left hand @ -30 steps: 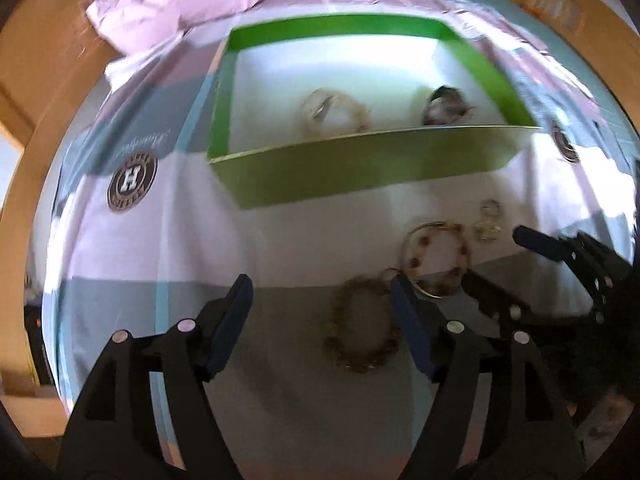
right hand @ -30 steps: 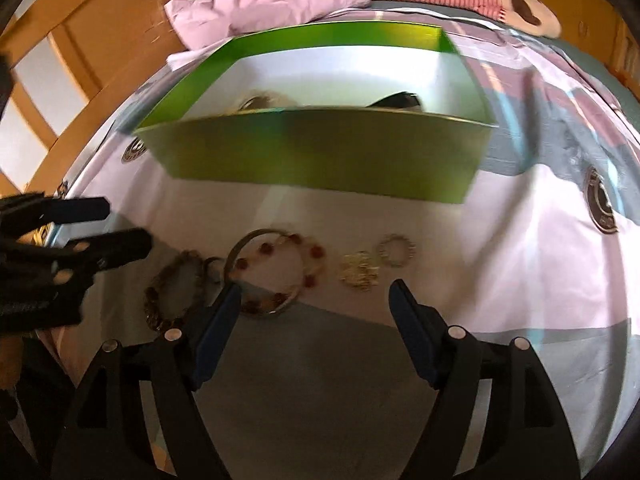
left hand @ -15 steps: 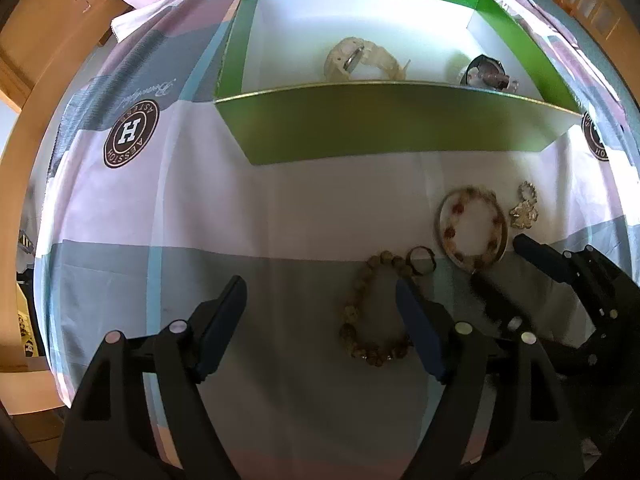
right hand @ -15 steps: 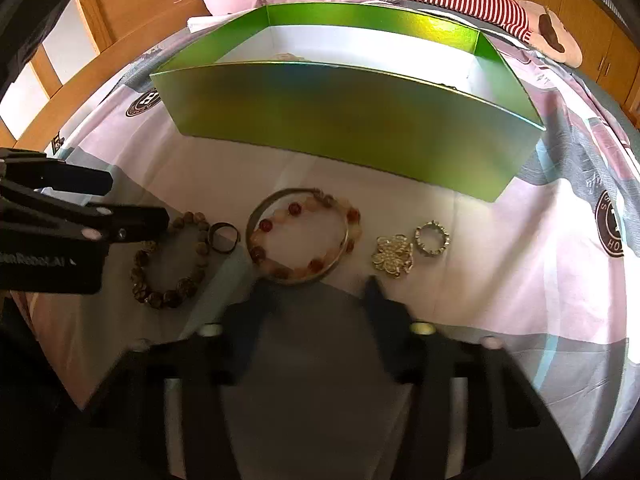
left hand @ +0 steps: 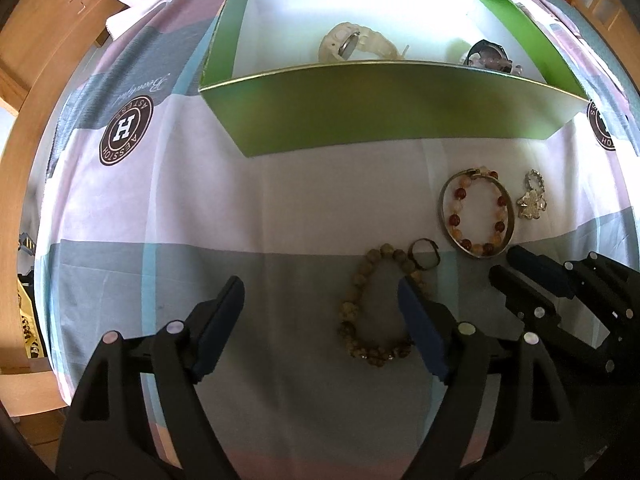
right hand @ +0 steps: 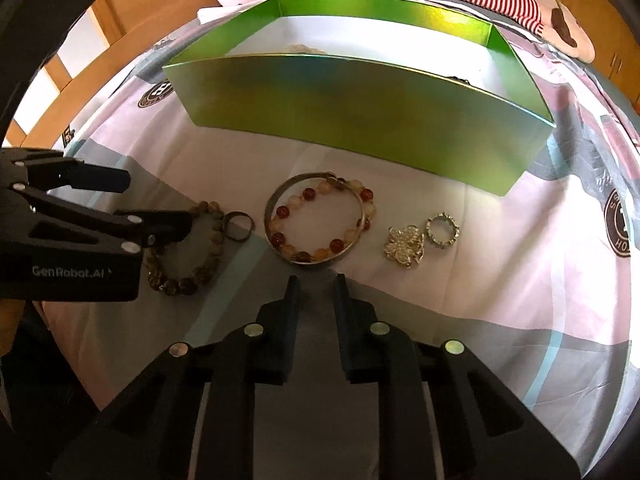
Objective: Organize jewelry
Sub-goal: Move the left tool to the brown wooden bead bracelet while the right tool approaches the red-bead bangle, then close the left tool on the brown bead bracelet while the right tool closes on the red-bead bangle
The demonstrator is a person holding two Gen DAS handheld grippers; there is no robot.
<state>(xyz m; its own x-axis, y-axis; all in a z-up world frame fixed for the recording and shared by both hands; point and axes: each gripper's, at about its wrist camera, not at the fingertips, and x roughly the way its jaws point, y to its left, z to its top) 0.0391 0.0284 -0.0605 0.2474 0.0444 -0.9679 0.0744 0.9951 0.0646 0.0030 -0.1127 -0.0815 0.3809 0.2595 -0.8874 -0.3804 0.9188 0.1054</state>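
While your right gripper (right hand: 316, 280) sits nearly clenched on nothing, left gripper (left hand: 320, 296) is spread wide, empty, one finger over brown bead bracelet (left hand: 372, 300). From right view, bracelet at 9 o'clock, small dark ring (right hand: 238, 227) touching it. Metal bangle (right hand: 280, 200) with red-amber bead bracelet (right hand: 320, 222) inside at 12, just beyond your tips. Flower brooch (right hand: 405, 247) and silver ring (right hand: 442, 230) at 2. Green box (left hand: 400, 104) farthest, holding white watch (left hand: 352, 42) and dark watch (left hand: 490, 54). Judged: two items in, six left on bedsheet (left hand: 300, 208).
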